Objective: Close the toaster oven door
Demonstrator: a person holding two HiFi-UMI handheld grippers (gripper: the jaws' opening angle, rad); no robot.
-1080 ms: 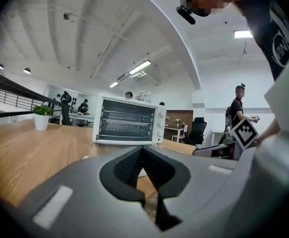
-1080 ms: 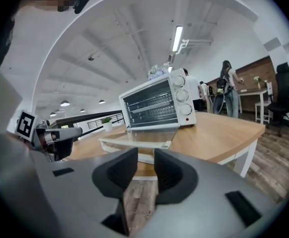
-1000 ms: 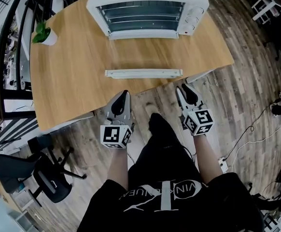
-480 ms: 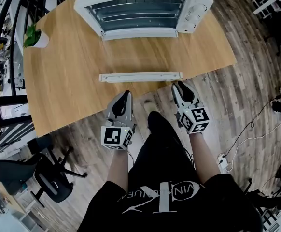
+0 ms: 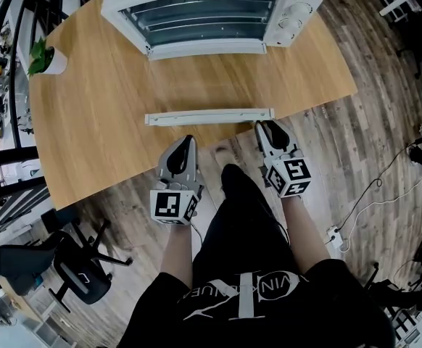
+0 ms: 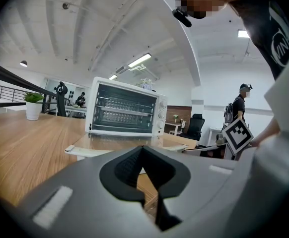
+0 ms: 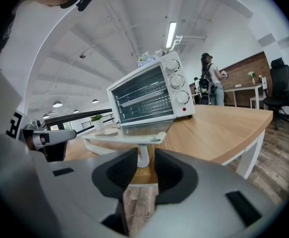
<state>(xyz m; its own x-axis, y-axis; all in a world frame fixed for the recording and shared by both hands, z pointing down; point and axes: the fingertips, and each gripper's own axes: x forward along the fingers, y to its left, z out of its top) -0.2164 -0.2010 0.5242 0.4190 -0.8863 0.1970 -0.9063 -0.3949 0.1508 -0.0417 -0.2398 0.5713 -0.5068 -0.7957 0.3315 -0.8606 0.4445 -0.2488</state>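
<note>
A white toaster oven (image 5: 211,6) stands at the far side of the wooden table (image 5: 88,122), its glass door folded down flat toward me. The door's white handle bar (image 5: 209,116) lies level near the table's front edge. My right gripper (image 5: 267,129) sits just under the bar's right end, jaws slightly apart, nothing between them; in the right gripper view the handle (image 7: 124,139) is straight ahead of the gripper (image 7: 144,157). My left gripper (image 5: 184,147) hangs below the table edge, shut and empty, with the oven (image 6: 124,114) ahead of the gripper (image 6: 143,155).
A small potted plant (image 5: 44,58) stands at the table's left end. A black office chair (image 5: 73,267) is on the floor to the lower left. A person (image 6: 241,103) stands in the background on the right, near other desks and chairs.
My right gripper has moved up and left, close to the right end of the door handle. The left gripper has barely shifted. The door still lies open.
</note>
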